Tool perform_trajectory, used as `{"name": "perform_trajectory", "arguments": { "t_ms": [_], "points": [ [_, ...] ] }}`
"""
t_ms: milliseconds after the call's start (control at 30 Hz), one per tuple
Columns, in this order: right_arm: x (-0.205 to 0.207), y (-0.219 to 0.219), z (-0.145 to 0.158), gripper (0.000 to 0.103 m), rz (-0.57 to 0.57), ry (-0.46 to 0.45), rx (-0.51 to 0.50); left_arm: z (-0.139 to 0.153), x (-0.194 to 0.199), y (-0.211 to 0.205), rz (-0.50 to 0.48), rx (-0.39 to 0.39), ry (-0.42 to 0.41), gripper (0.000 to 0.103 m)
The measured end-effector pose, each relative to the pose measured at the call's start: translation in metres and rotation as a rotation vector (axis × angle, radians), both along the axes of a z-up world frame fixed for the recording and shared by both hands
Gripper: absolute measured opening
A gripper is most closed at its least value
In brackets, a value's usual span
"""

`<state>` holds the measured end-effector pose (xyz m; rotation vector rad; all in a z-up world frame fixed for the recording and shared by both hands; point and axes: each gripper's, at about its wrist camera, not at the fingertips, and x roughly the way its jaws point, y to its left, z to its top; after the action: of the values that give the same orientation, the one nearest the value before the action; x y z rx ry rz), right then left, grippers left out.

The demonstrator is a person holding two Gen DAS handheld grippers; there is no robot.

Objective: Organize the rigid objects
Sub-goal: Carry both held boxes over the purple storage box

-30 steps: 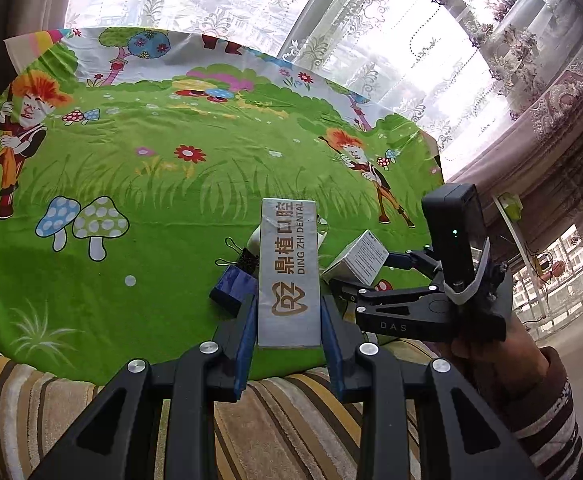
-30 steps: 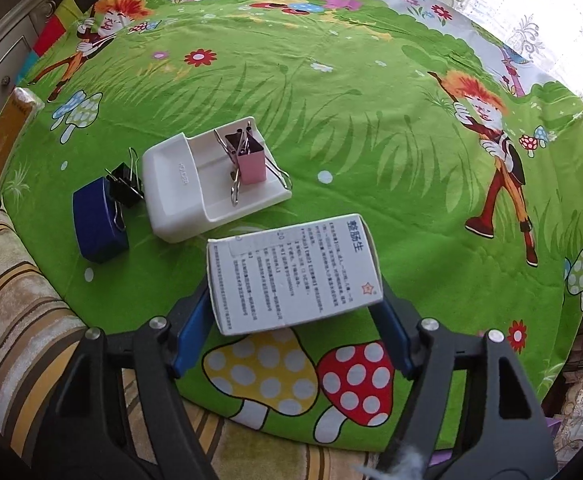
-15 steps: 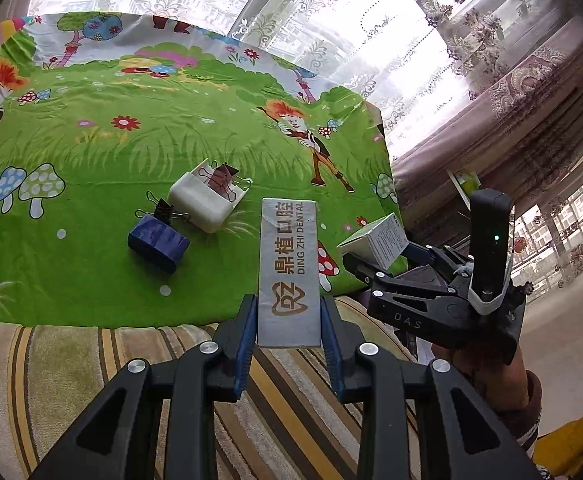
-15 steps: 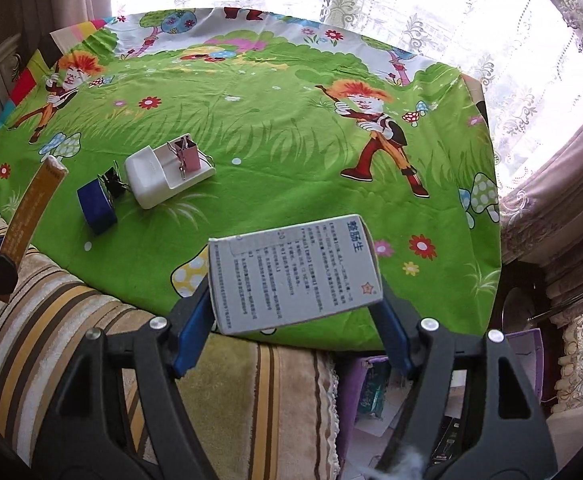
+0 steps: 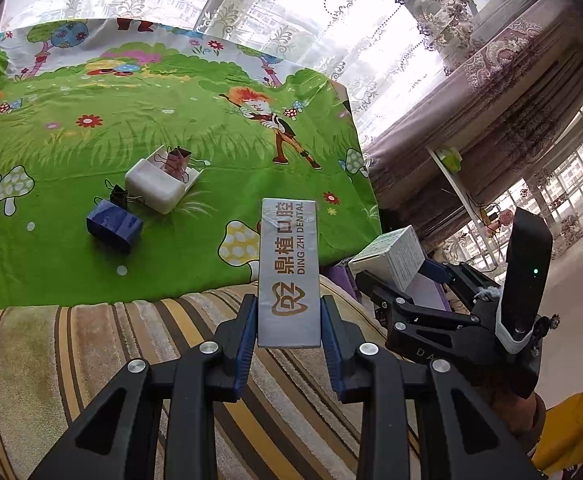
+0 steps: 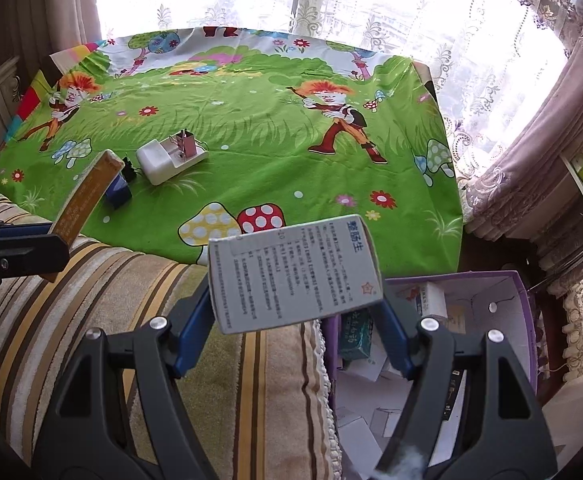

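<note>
The left gripper (image 5: 289,344) pinches a narrow silver box (image 5: 289,272) between its fingers, held over the striped cushion (image 5: 71,360) at the near edge of the green cloth (image 5: 171,136). The right gripper (image 6: 295,332) clamps a white printed box (image 6: 291,276) above the rim of a purple bin (image 6: 523,292) off the cloth's near right corner. Left on the cloth: a white tray (image 5: 155,188) holding what looks like a pink binder clip (image 5: 177,160), with a blue box (image 5: 113,226) just beside it

Left claw (image 5: 289,344) and right claw (image 6: 295,332): black plastic frames, blue pads (image 5: 246,344), silver screws (image 5: 209,347). Right claw carries upright black module, green light.
</note>
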<state>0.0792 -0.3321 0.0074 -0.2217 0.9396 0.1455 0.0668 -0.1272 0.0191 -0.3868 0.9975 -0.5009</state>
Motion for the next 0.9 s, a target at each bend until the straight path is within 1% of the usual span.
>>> {"name": "perform_trajectory", "arguments": {
  "t_ms": [200, 400, 900],
  "points": [
    [-0.015, -0.006, 0.002, 0.076, -0.012, 0.001, 0.007, 0.001, -0.004, -0.007, -0.020, 0.012, -0.001, 0.032],
    [-0.028, -0.017, 0.003, 0.076, -0.030, -0.003, 0.020, 0.001, -0.011, -0.022, -0.061, 0.032, -0.002, 0.032],
    [-0.059, -0.064, 0.005, 0.076, -0.116, -0.025, 0.053, 0.004, -0.030, -0.072, -0.185, 0.085, -0.015, 0.032]
  ]
}}
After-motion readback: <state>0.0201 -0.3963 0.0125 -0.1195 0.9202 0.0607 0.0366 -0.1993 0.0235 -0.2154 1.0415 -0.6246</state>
